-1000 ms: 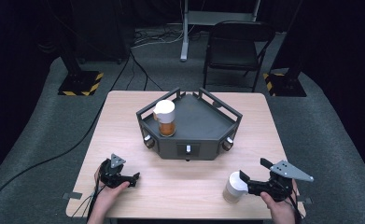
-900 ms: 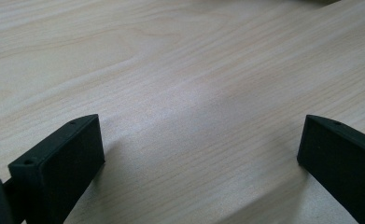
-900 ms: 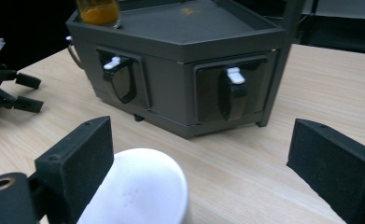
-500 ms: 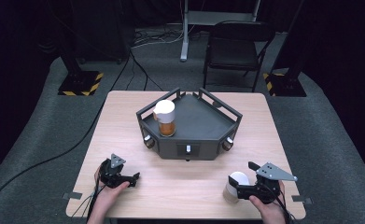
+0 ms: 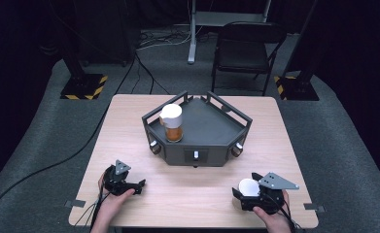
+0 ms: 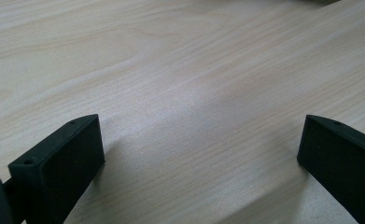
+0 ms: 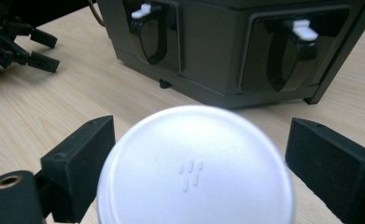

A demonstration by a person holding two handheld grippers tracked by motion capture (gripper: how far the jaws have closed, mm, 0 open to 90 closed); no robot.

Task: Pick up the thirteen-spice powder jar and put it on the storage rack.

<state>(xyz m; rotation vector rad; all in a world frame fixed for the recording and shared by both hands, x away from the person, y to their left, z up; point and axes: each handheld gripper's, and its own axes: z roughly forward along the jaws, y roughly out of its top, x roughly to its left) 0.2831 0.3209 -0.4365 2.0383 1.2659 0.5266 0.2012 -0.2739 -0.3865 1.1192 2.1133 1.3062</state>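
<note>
Table [image 5: 197,187] near edge | left hand-held gripper [image 5: 140,185] released; right hand-held gripper [image 5: 238,199] released, straddling white lid [image 5: 248,186].

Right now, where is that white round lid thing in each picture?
High view: the white lid sits near the table's front right corner, at the right hand-held gripper.
Left gripper view: not in it.
Right gripper view: bottom centre, between open jaws.
Shared landmark: the dark tray.

grey carpet [image 5: 42,145], black chair [image 5: 243,51]
</note>
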